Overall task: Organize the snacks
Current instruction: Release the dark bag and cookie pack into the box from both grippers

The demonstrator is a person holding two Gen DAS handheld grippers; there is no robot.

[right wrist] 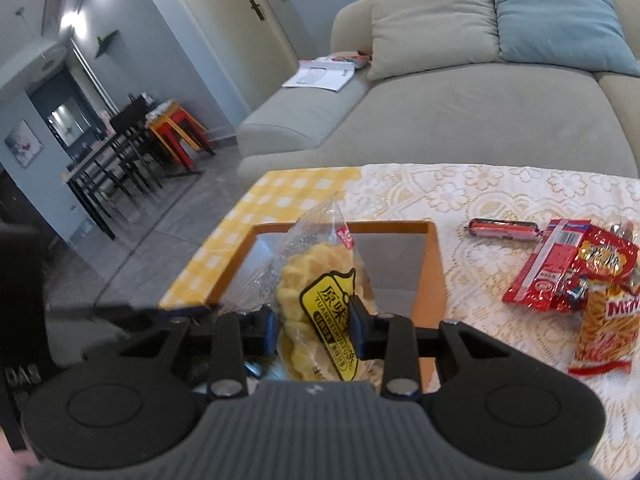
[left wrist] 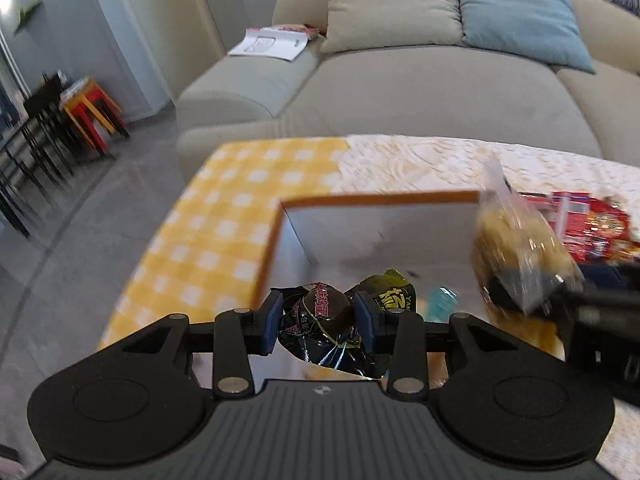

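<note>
Snacks hang over the box (right wrist: 434, 276) at frame centre: left gripper (left wrist: 316, 322) clamps a dark packet (left wrist: 320, 320), right gripper (right wrist: 314, 326) a yellow pastry bag (right wrist: 316, 304). Lower each well inside before letting go.

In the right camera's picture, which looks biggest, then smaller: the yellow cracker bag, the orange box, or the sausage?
1. Orange box
2. Yellow cracker bag, though it sits close to the camera, so unsure
3. Sausage, clearly smallest

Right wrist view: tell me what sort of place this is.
Most likely a home living room: a sofa with cushions, a low table under a lace cloth, and a dining set through the doorway behind.
</note>
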